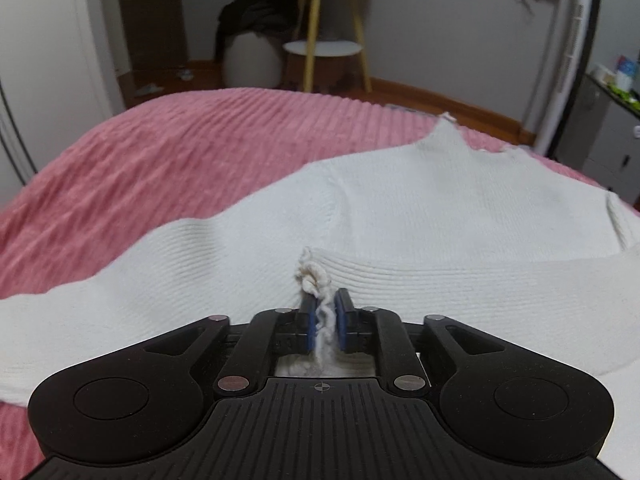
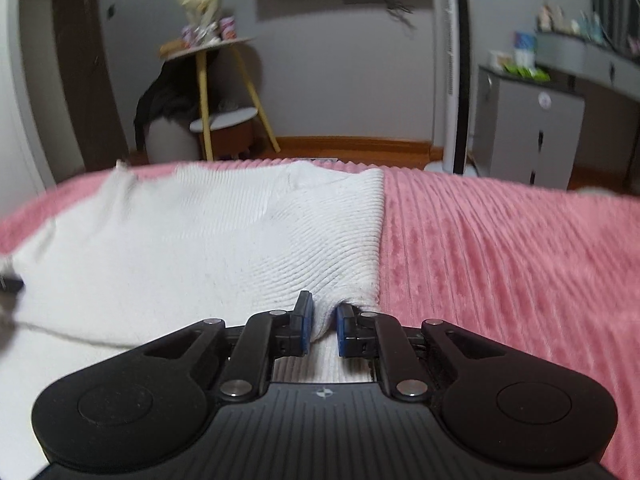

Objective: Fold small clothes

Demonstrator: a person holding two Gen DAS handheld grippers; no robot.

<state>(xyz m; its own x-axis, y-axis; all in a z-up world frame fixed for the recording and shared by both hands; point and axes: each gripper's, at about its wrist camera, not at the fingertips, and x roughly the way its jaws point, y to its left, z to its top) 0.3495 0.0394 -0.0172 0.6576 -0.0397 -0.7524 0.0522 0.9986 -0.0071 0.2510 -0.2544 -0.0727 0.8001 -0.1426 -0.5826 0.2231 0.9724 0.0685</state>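
A white ribbed knit garment (image 1: 420, 208) lies spread on a pink ribbed bedspread (image 1: 168, 152). My left gripper (image 1: 325, 300) is shut on a bunched fold of the garment's near edge, with crumpled knit sticking out past the blue pads (image 1: 309, 320). In the right wrist view the same white garment (image 2: 208, 232) stretches away to the left, its right edge straight against the pink bedspread (image 2: 500, 248). My right gripper (image 2: 325, 312) is shut on the garment's near right corner, cloth pinched between the blue pads (image 2: 306, 322).
Beyond the bed stand a round side table with yellow legs (image 1: 324, 44), a pale pouf with dark clothes on it (image 1: 252, 56), a white tower fan (image 2: 450, 68) and a grey cabinet (image 2: 528, 132). The left gripper's tip (image 2: 10, 282) shows at the far left of the right wrist view.
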